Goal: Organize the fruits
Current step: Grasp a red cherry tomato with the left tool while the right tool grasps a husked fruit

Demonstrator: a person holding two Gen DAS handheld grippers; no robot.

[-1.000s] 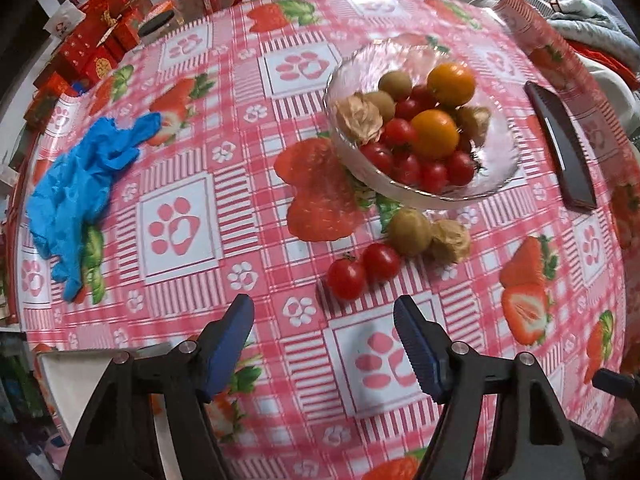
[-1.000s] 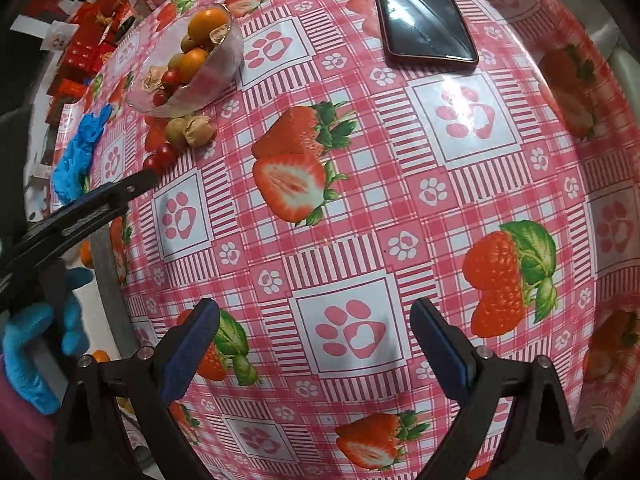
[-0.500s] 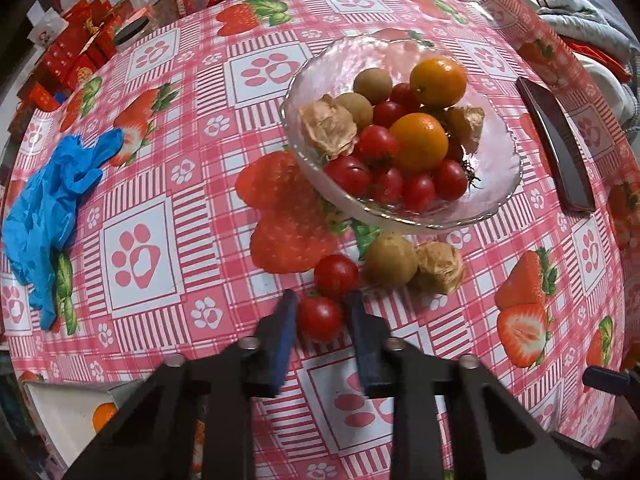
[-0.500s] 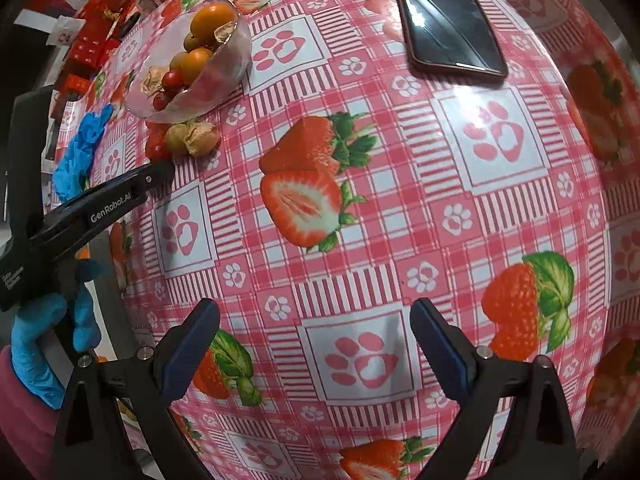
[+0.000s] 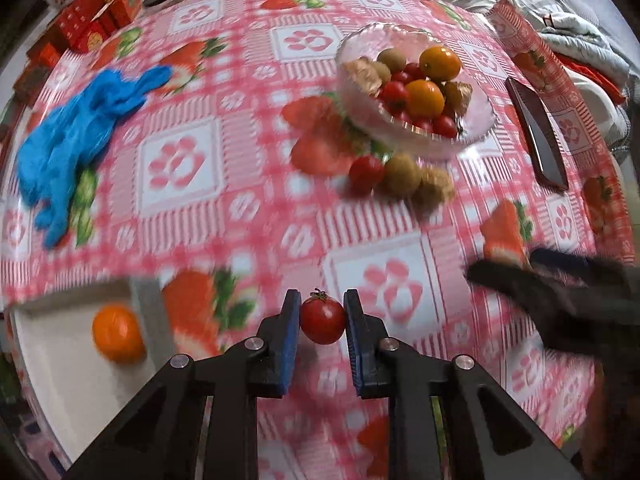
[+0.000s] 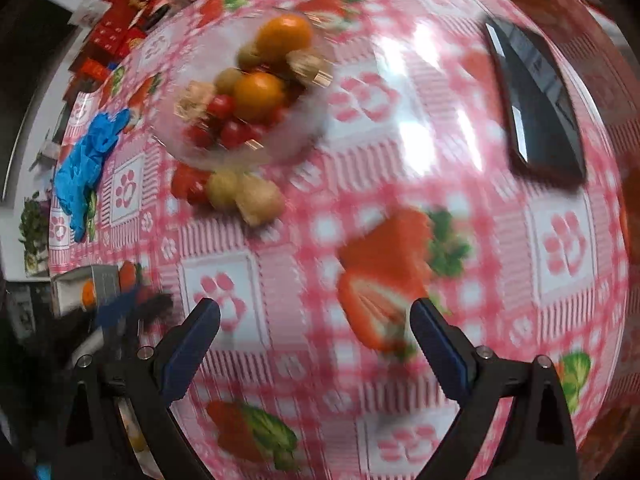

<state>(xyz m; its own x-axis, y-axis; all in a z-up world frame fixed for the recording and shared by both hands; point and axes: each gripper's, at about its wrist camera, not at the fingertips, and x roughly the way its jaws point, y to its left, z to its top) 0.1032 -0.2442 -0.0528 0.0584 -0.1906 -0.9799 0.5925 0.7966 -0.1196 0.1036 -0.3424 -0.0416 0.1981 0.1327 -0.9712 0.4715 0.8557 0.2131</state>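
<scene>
My left gripper point(image 5: 322, 322) is shut on a cherry tomato point(image 5: 322, 320) and holds it above the tablecloth. A glass bowl point(image 5: 476, 136) at the far right holds oranges, cherry tomatoes, kiwis and walnuts; it also shows in the right wrist view point(image 6: 296, 140). In front of it lie a cherry tomato point(image 5: 365, 172), a kiwi point(image 5: 402, 174) and a walnut point(image 5: 434, 190). A white tray point(image 5: 60, 360) at the lower left holds an orange point(image 5: 117, 332). My right gripper point(image 6: 316, 336) is open and empty above the cloth, and shows blurred in the left wrist view point(image 5: 560, 284).
A blue glove point(image 5: 76, 136) lies at the left. A black phone point(image 5: 538, 134) lies right of the bowl, also in the right wrist view point(image 6: 536, 104). Red boxes point(image 5: 92, 20) stand along the far left edge.
My left gripper closed on one cherry tomato, lifted it and pulled back towards the tray. My right gripper moved closer to the bowl.
</scene>
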